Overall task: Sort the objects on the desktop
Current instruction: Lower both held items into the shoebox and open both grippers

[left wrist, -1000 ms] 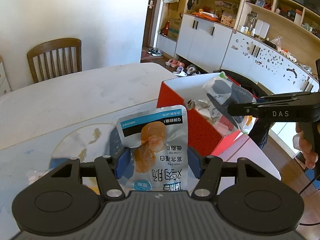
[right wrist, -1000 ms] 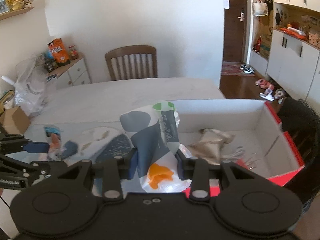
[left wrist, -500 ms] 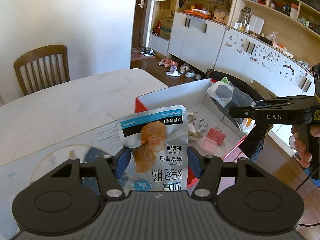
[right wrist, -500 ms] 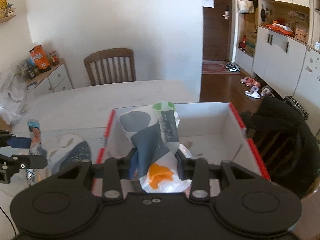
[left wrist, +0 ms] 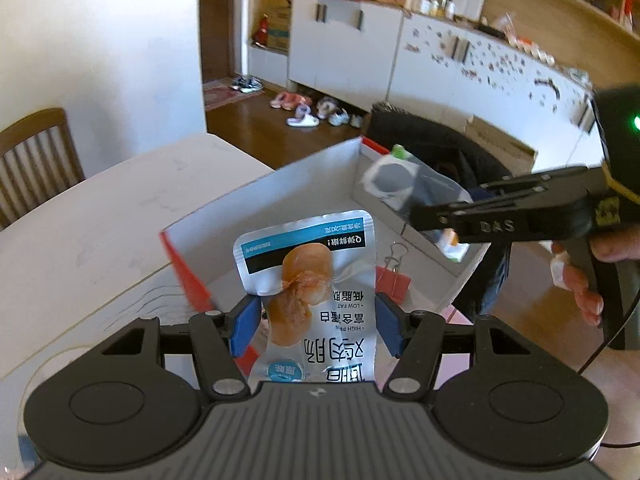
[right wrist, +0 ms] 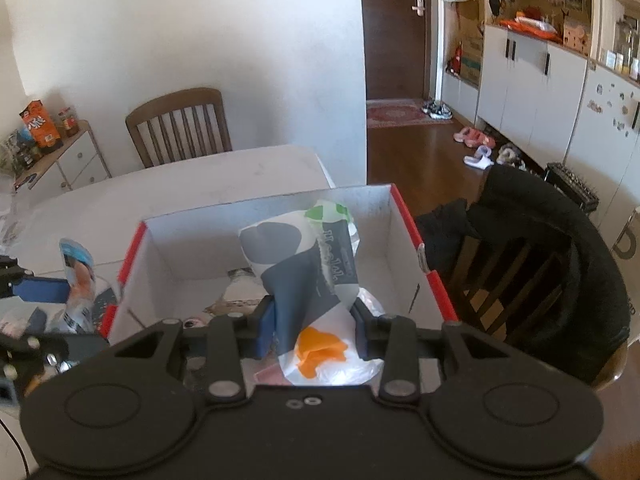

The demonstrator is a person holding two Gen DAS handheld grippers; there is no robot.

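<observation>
My left gripper (left wrist: 314, 330) is shut on a silver chicken snack pouch (left wrist: 312, 292) and holds it just over the near left edge of the red box (left wrist: 188, 276) with a white inside. My right gripper (right wrist: 314, 330) is shut on a crumpled white, grey and orange plastic packet (right wrist: 308, 276) and holds it above the open box (right wrist: 424, 264). The right gripper and its packet (left wrist: 404, 180) also show in the left wrist view, over the box's right side. The left gripper with its pouch (right wrist: 78, 276) shows at the left of the right wrist view.
A pink binder clip (left wrist: 394, 276) and other small items lie in the box. The box stands on a white table (left wrist: 100, 216). A wooden chair (right wrist: 180, 124) stands behind the table; a chair draped with a black coat (right wrist: 540, 264) stands to the right.
Both grippers have moved forward and up over the box with their packets still held. The box's inside now lies directly under them.
</observation>
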